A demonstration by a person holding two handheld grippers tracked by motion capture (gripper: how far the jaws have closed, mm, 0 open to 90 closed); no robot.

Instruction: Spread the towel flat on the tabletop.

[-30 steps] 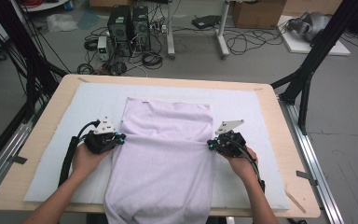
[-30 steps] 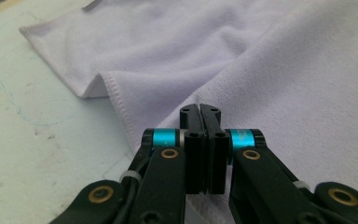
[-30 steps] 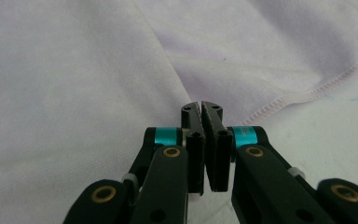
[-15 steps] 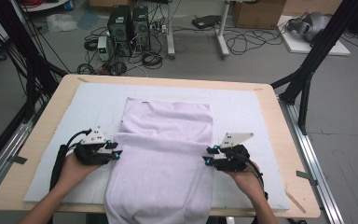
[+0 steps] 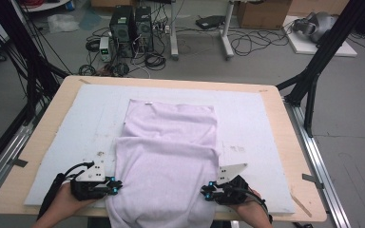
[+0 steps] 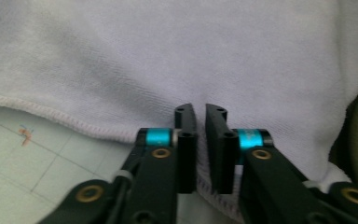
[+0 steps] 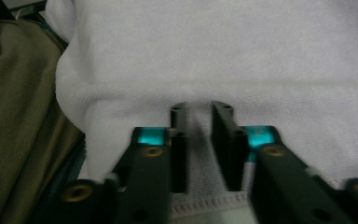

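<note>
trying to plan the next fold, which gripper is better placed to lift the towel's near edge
Neither clearly; call it even. The left gripper sits at the left edge of the towel and the right gripper at its right edge, both near the table's front, jaws narrowly closed around fabric. The fold likely needs both.

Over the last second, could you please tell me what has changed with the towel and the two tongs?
Both tongs, left and right, moved back toward the person along the sides of the lavender towel, dragging its near part over the table's front edge; a crosswise fold now shows mid-towel. The towel's far edge and the white mat stayed put.
</note>
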